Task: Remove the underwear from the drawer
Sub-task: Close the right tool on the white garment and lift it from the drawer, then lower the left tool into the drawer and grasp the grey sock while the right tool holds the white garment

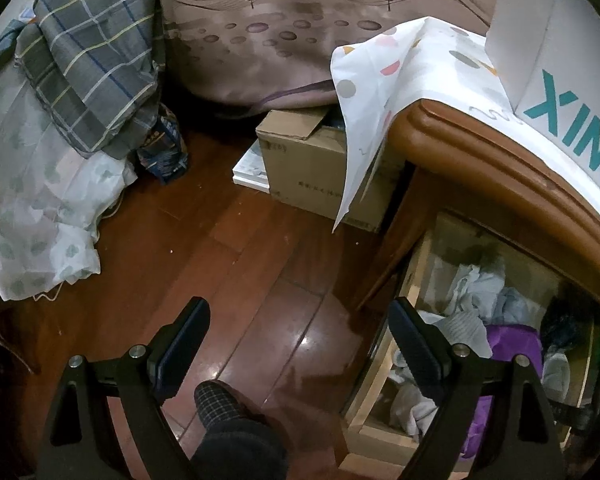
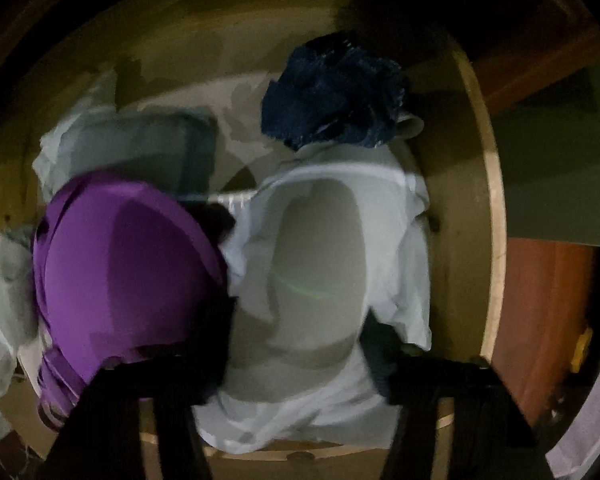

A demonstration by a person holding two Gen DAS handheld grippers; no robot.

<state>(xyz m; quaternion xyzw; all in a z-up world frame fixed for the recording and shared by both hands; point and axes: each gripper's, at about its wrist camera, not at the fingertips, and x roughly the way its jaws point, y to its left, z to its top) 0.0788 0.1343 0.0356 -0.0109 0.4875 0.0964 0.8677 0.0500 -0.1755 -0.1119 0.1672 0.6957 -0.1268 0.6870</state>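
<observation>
right tool reached down into the open drawer, fingers pinching pale grey underwear beside a purple garment. left tool hung spread wide above the floor, empty.

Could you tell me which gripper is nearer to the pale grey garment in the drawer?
Right gripper: its fingers straddle the pale grey garment. Left gripper hangs open over the floor beside the drawer.

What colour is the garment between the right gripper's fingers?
Pale grey-white garment, clearest in the right wrist view.
</observation>
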